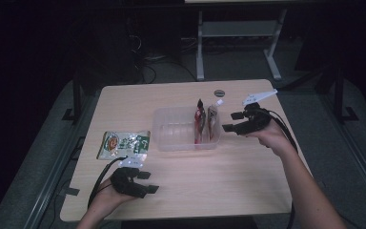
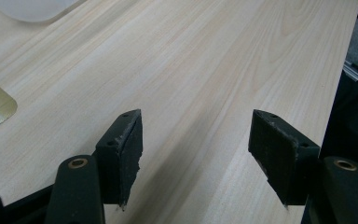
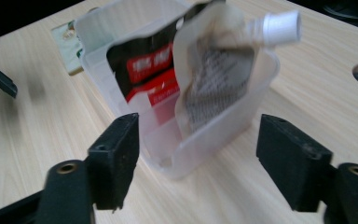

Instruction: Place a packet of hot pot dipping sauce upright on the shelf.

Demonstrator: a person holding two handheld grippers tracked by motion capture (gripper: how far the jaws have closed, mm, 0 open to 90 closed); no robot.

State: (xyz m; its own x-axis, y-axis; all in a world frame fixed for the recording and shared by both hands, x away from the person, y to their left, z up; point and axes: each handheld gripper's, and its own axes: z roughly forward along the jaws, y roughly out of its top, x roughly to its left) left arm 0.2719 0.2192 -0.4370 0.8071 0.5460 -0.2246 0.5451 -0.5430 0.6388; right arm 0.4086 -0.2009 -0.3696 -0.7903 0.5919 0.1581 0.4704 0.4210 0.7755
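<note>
Your right gripper (image 1: 232, 121) stands released just right of the clear tub (image 1: 171, 141) at frame centre, nothing between its jaws; draw it back level so it does not knock the spouted pouch (image 3: 214, 79) leaning inside the tub's right end beside the red packet (image 3: 151, 77). Your left gripper (image 1: 146, 182), lower left, is also released and bare, near the green packet (image 1: 124, 144) lying flat on the table (image 1: 228, 176) left of the tub.

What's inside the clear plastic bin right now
Two pouches stand upright at the right end of the bin: a red-and-black pouch and a spouted pouch beside it. The rest of the bin looks empty. The pouches' lower ends are blurred behind the frosted wall.
</note>
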